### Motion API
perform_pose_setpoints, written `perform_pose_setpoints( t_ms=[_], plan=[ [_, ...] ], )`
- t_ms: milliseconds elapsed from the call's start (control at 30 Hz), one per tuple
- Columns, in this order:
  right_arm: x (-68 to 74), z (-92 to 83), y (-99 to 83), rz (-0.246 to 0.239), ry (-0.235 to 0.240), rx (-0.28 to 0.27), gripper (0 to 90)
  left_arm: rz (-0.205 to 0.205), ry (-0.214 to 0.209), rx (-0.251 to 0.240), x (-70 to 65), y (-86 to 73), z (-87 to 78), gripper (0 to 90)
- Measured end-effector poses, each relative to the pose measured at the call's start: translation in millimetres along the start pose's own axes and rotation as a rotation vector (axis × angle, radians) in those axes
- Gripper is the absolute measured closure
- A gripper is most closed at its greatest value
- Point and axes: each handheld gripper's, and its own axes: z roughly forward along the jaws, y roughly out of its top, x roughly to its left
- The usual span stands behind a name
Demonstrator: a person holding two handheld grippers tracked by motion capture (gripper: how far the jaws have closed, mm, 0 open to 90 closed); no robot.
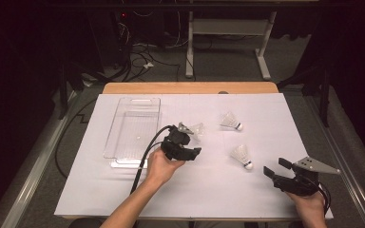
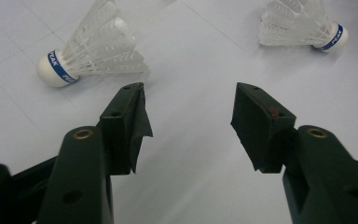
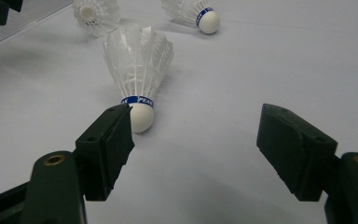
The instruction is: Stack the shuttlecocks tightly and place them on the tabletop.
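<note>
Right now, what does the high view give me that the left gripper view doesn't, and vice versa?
High view adds: the clear tray beside the left claw, the right claw open at the near right, and three shuttlecocks in all.
Left gripper view adds: PEAK lettering on the blue bands of two of them, and its open pads up close with nothing between.
Shared: the white table cover, shuttlecocks lying on their sides, the left claw.

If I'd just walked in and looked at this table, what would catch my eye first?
Probably the three white shuttlecocks lying on their sides on the white table cover, right of centre. Next, the two black hand-held grippers: the left gripper near the middle beside a clear plastic tray, the right gripper at the near right, both with jaws open and empty.
</note>
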Motion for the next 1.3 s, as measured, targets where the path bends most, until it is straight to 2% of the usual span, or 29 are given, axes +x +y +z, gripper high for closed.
perform_pose_setpoints(
  t_ms=[667,900,1300],
  plan=[
    [0.0,-0.1,0.0,0.000,-0.001,0.000,27.1,-0.017,-0.001,-0.012,2.6,-14.2,-5.4,43.9],
    [0.1,-0.1,-0.1,0.001,-0.005,0.002,27.1,-0.020,0.001,-0.032,3.1,-18.9,-8.6,42.9],
    [-0.4,-0.1,-0.1,0.002,-0.003,0.001,27.1,-0.022,0.009,-0.028,2.7,-26.1,-13.3,41.8]
  ],
)
